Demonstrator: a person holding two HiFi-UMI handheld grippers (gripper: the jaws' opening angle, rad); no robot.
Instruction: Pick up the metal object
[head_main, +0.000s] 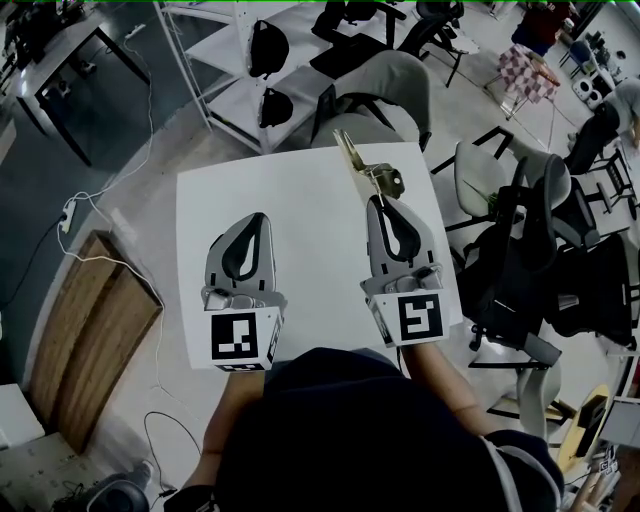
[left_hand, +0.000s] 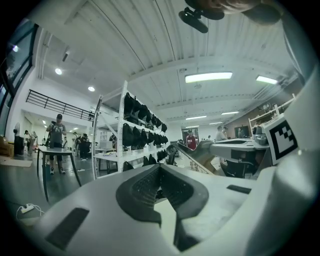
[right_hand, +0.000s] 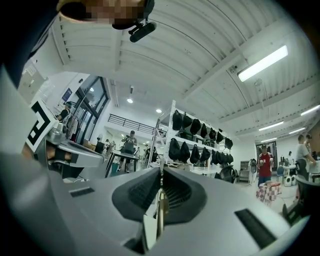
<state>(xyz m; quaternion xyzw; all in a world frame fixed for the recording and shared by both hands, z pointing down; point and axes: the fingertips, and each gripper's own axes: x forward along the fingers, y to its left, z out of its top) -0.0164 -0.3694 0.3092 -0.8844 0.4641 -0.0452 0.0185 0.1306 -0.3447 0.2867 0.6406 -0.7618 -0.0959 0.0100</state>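
The left gripper (head_main: 258, 218) is over the table's (head_main: 310, 210) left half. The right gripper (head_main: 379, 201) is by its right edge, with the metal object (head_main: 364, 165) ahead, reaching the far edge, perhaps lifted.

Large open lab or workshop hall is indicated: white shelving racks (left_hand: 131, 131) loaded with dark gear, office chairs (head_main: 385, 92), work tables (head_main: 60, 55), ceiling strip lights (left_hand: 208, 77), people (left_hand: 56, 131) standing about.

Brassy metal object (head_main: 355, 158) in right hand-held gripper (head_main: 378, 200)

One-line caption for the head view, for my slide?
Right tool grips a brass-coloured metal piece at the far edge of the white table; left tool shut, empty.
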